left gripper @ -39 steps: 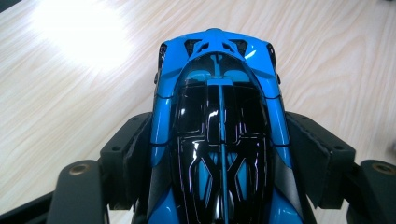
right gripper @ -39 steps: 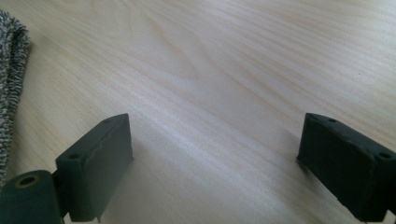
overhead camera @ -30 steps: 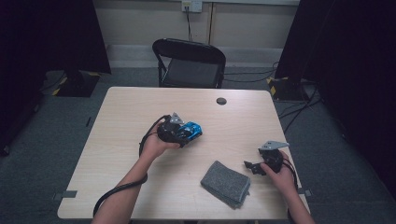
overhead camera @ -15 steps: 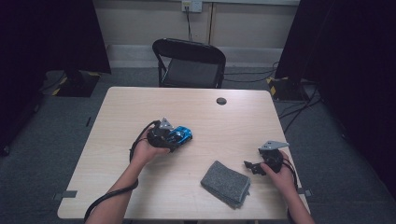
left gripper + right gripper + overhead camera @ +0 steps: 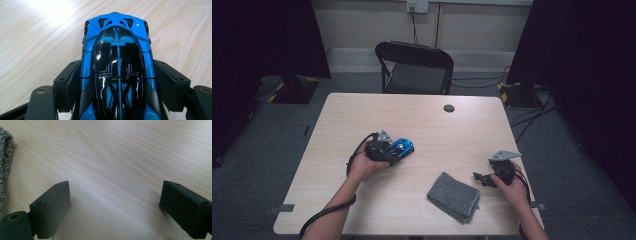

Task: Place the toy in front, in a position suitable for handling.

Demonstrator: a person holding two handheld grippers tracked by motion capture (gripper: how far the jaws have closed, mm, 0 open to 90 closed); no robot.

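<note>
A glossy blue and black toy car [image 5: 406, 146] sits lengthwise between the jaws of my left gripper [image 5: 396, 151], left of the table's middle. In the left gripper view the car [image 5: 117, 50] is seen from above, and both pads [image 5: 72, 82] press on its sides, so my left gripper [image 5: 117, 75] is shut on it. Whether its wheels touch the wood I cannot tell. A folded grey cloth [image 5: 453, 196] lies near the front edge. Just right of it my right gripper [image 5: 480, 179] rests low over the table; its jaws stand wide apart over bare wood, and my right gripper [image 5: 115, 195] is open.
The light wooden table [image 5: 437, 125] has a small black round cap [image 5: 449, 108] near its far edge. A black folding chair [image 5: 414, 67] stands behind it. The cloth's edge [image 5: 5, 157] shows at the left of the right gripper view.
My left hand has carried the blue car to the left, toward the person and lower over the table. The right hand and the cloth have not moved.
</note>
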